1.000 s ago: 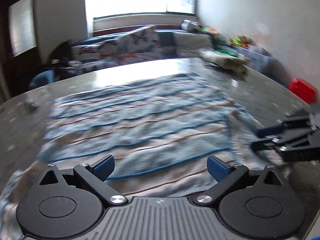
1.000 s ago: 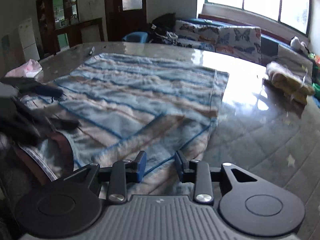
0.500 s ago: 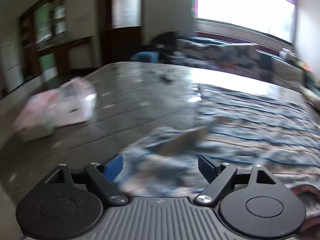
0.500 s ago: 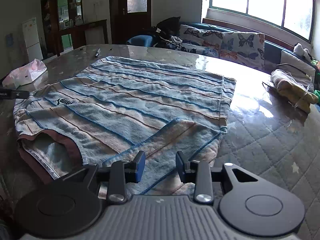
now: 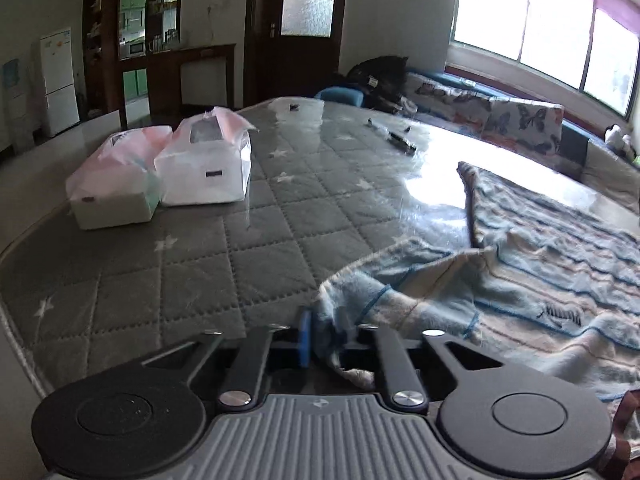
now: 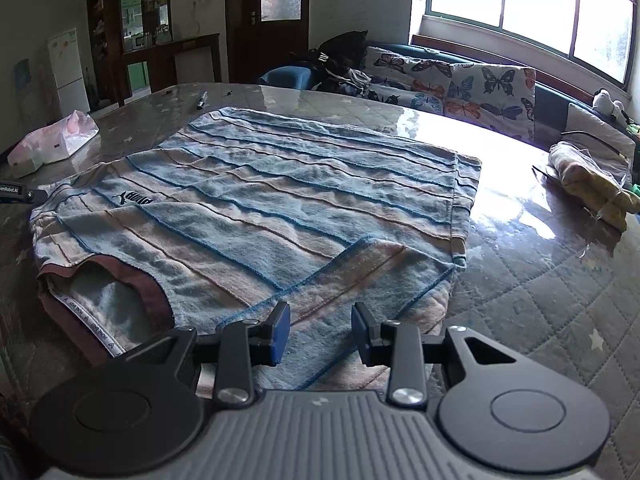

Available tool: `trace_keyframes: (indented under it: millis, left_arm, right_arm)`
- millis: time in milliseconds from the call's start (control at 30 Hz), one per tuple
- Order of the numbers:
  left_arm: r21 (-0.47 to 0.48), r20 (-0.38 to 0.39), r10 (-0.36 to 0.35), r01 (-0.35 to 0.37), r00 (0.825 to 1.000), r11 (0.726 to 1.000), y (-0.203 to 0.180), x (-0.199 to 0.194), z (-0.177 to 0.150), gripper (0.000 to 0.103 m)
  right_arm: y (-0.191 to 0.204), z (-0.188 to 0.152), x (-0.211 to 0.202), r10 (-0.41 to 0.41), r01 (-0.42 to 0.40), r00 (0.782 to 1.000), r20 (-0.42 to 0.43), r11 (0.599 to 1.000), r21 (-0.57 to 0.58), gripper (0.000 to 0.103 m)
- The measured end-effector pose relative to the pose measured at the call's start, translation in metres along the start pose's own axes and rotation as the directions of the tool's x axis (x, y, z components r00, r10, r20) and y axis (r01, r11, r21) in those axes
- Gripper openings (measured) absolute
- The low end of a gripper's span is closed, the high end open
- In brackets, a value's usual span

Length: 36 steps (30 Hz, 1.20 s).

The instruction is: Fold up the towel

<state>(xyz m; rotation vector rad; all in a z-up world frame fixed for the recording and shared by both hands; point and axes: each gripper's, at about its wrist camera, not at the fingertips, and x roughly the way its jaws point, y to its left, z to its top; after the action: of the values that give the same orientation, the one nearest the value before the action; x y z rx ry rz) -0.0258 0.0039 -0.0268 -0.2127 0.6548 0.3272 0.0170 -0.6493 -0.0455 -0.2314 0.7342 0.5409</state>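
A blue and beige striped towel (image 6: 280, 200) lies spread flat on the grey quilted table (image 6: 540, 320), its near left corner turned up to show a brown hem. In the left wrist view my left gripper (image 5: 320, 336) is shut on a bunched corner of the towel (image 5: 540, 272), which rises slightly off the table (image 5: 240, 240). That gripper's tip shows at the far left edge of the right wrist view, left gripper (image 6: 16, 194). My right gripper (image 6: 320, 332) hangs over the towel's near edge with its jaws apart and the pads off the cloth.
Two tissue packs in plastic (image 5: 200, 168) sit at the table's left side. A pen (image 6: 202, 100) lies at the far edge, and a yellow bundle in clear plastic (image 6: 592, 184) at the right. A sofa with butterfly cushions (image 6: 472, 84) stands behind.
My left gripper swung from over the towel's middle to its left corner and closed on the cloth. The right gripper stayed where it was, jaws unchanged.
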Motion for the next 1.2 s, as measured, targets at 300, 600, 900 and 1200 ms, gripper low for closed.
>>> trace_keyframes:
  millis: [300, 600, 900, 1200]
  left_arm:
    - [0.060, 0.146, -0.273, 0.267, 0.951, 0.962, -0.025, -0.048, 0.014, 0.006]
    - [0.224, 0.099, -0.469, 0.439, 0.878, 0.870, -0.080, -0.060, 0.010, 0.006]
    - [0.296, -0.117, -0.534, 0.543, 0.837, 0.786, -0.115, -0.038, -0.015, 0.016]
    - [0.309, -0.055, -0.511, 0.502, 0.858, 0.808, -0.107, -0.029, 0.019, 0.037]
  right_arm:
    - [0.002, 0.004, 0.000, 0.003, -0.003, 1.000, 0.008, 1.000, -0.007, 0.034]
    - [0.002, 0.004, 0.000, 0.006, -0.006, 1.000, 0.009, 1.000, -0.004, 0.034]
    - [0.002, 0.002, 0.002, 0.012, -0.012, 1.000, 0.007, 1.000, 0.002, 0.037]
    - [0.001, 0.002, 0.005, 0.017, -0.017, 1.000, 0.008, 1.000, 0.011, 0.037]
